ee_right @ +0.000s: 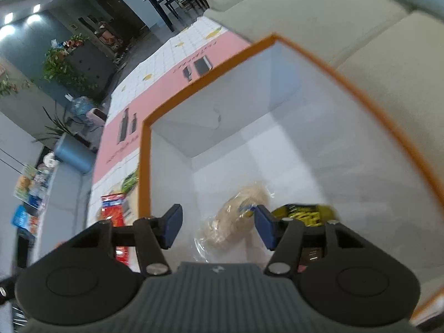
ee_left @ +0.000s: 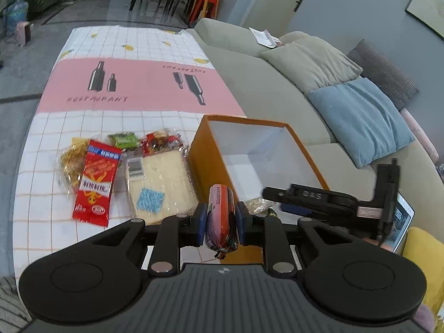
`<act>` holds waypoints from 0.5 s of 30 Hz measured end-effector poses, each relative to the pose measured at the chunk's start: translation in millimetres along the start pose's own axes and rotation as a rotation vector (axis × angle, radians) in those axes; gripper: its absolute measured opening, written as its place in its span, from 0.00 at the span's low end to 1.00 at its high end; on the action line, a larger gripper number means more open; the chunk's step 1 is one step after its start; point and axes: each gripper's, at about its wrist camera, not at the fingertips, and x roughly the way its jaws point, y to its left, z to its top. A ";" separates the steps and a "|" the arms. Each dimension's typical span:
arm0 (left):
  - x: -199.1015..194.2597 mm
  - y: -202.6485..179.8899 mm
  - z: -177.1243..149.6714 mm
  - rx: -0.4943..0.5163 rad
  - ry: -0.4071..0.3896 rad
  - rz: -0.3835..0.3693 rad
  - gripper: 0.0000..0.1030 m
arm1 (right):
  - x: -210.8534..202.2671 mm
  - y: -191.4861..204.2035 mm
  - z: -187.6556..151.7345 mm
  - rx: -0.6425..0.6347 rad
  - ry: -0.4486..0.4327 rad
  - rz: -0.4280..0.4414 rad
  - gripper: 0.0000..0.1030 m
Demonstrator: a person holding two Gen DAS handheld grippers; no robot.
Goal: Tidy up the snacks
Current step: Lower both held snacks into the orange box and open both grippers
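Left gripper (ee_left: 221,223) clamped on a sausage stick (ee_left: 221,216), orange box (ee_left: 205,166) just ahead, right gripper (ee_right: 219,227) spread apart over a clear-wrapped pastry (ee_right: 236,216) inside the box.

We record our left gripper (ee_left: 221,220) with its two blue pads (ee_left: 200,222) drawn close together, clamped on either side of a pink sausage stick (ee_left: 222,216) that stands nearly upright between them, its crimped lower end hanging below the pads. The linkage arms fold inward toward the centre, level with each other. Our right gripper (ee_right: 217,226) shows its blue pads (ee_right: 172,226) spread well apart, nothing between them, the linkage arms splayed outward, the whole tool pitched downward. In the left wrist view the right gripper's black body (ee_left: 333,199) appears side-on at the right, near the left one but not touching it.
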 end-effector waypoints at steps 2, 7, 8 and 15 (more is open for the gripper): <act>2.7 -9.4 2.8 0.020 -0.002 0.002 0.23 | -16.2 -4.4 4.5 -0.024 -0.019 -0.034 0.55; 18.0 -40.6 8.5 0.076 0.016 -0.018 0.23 | -65.8 -34.9 17.1 -0.006 -0.087 -0.069 0.56; 22.7 -47.1 9.0 0.086 0.022 -0.022 0.24 | -74.4 -41.6 18.3 0.001 -0.097 -0.066 0.56; 71.6 -99.4 4.7 0.124 0.095 -0.071 0.23 | -110.0 -58.4 14.6 -0.136 -0.072 -0.033 0.56</act>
